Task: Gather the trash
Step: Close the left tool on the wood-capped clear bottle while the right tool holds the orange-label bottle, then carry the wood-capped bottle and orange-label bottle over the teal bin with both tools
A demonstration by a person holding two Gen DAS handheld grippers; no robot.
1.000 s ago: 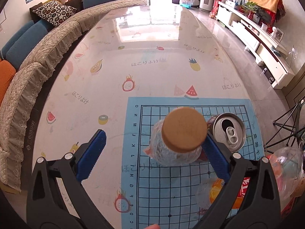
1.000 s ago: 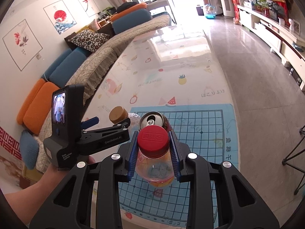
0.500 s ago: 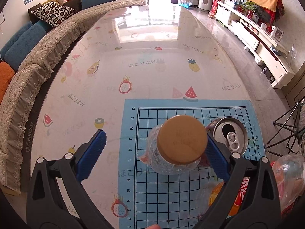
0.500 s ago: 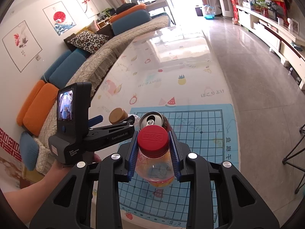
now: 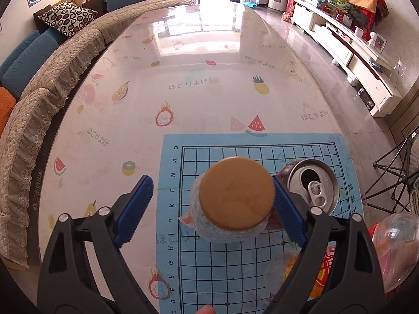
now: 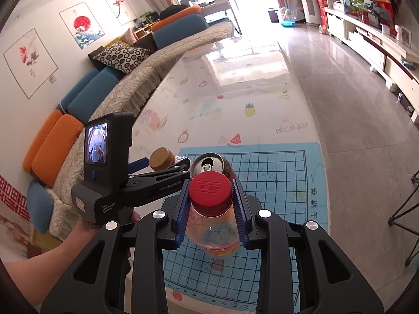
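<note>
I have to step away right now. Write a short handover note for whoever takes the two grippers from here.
Left gripper: jaws closing around the tan-capped bottle, which stands on the blue grid mat. The right pad is at the cap, the left pad still clear; no grip yet.
Right gripper: shut on the red-capped bottle, holding it at the neck.
Opened can stands on the mat just right of the tan-capped bottle.
Done: the red-capped bottle is picked up.
Left: finish the grip, collect the can. No bin is in view.

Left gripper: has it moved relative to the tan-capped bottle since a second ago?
Yes. The left gripper is closing, its left finger nearer the tan-capped bottle on the blue grid mat.
</note>
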